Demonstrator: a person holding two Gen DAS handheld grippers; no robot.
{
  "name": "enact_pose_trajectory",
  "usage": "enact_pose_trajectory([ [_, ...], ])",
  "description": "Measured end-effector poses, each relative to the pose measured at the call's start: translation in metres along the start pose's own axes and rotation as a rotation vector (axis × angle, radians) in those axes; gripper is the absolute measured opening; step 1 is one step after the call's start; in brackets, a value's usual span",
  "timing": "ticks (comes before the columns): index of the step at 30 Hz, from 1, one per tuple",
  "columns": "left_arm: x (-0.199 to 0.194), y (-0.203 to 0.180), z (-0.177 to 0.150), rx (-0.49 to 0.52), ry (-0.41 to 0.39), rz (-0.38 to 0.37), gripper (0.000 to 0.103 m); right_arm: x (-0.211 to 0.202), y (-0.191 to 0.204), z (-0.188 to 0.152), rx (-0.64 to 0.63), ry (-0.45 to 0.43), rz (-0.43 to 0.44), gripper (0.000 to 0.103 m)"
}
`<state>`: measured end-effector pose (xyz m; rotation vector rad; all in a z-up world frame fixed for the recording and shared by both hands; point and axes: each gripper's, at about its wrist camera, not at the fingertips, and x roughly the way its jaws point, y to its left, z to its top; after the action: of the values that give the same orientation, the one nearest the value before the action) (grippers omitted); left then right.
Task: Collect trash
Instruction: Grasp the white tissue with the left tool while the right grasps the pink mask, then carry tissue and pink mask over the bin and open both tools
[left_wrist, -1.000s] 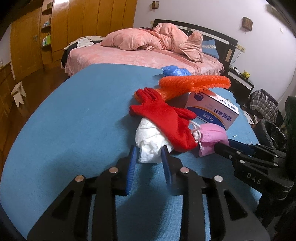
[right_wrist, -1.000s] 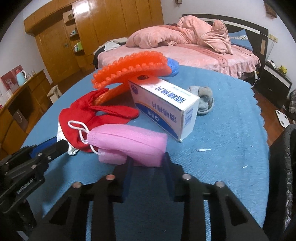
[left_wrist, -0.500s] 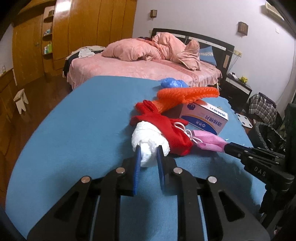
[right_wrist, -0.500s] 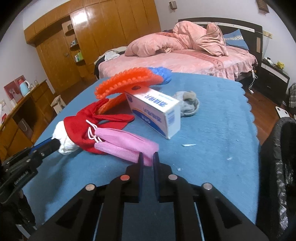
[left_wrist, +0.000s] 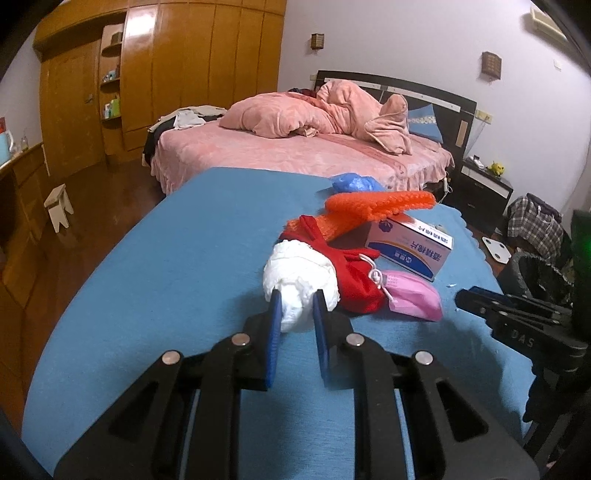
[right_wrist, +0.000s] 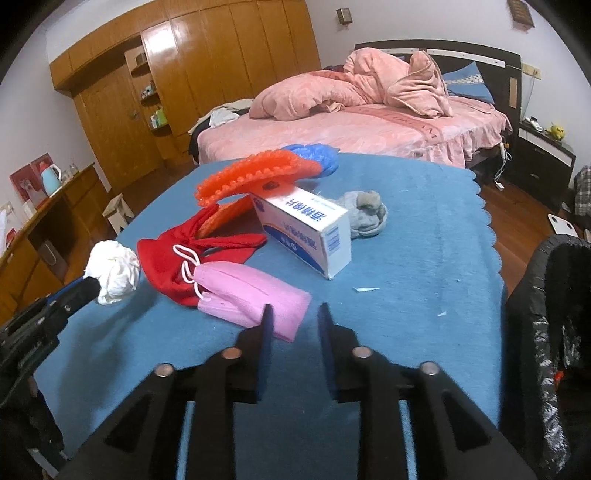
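Blue-clothed bench (right_wrist: 424, 229) before a pink bed (right_wrist: 369, 129). Left of the red glove (right_wrist: 173, 258): crumpled white tissue (left_wrist: 299, 280) clamped in the left gripper (left_wrist: 297, 306) fingers. Right of the glove: pink face mask (right_wrist: 251, 295), its edge beside the right gripper (right_wrist: 293, 319), fingers just parted, narrow, nothing pinched. Far right: black-lined trash bin (right_wrist: 554, 314).
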<state>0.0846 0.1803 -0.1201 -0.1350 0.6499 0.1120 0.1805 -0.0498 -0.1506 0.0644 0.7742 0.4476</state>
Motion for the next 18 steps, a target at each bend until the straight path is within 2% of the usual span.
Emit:
enact_pose_trajectory([
  [5, 0.008, 0.000, -0.003, -0.006, 0.016, 0.001, 0.016, 0.018, 0.000, 0.004, 0.018, 0.026, -0.011, 0.046],
  [12, 0.013, 0.002, -0.004, -0.009, 0.025, 0.000, 0.016, 0.040, 0.009, -0.001, -0.006, 0.100, -0.019, 0.048],
  [13, 0.013, 0.001, -0.004, -0.009, 0.025, -0.001, 0.016, 0.041, 0.010, -0.001, -0.010, 0.105, -0.014, 0.047],
  [15, 0.013, 0.001, -0.004, -0.010, 0.026, -0.005, 0.016, 0.040, 0.012, -0.003, -0.014, 0.112, 0.023, 0.032],
  [18, 0.011, 0.000, -0.002, -0.009, 0.022, -0.007, 0.016, 0.037, 0.014, -0.006, -0.024, 0.113, 0.040, 0.021],
])
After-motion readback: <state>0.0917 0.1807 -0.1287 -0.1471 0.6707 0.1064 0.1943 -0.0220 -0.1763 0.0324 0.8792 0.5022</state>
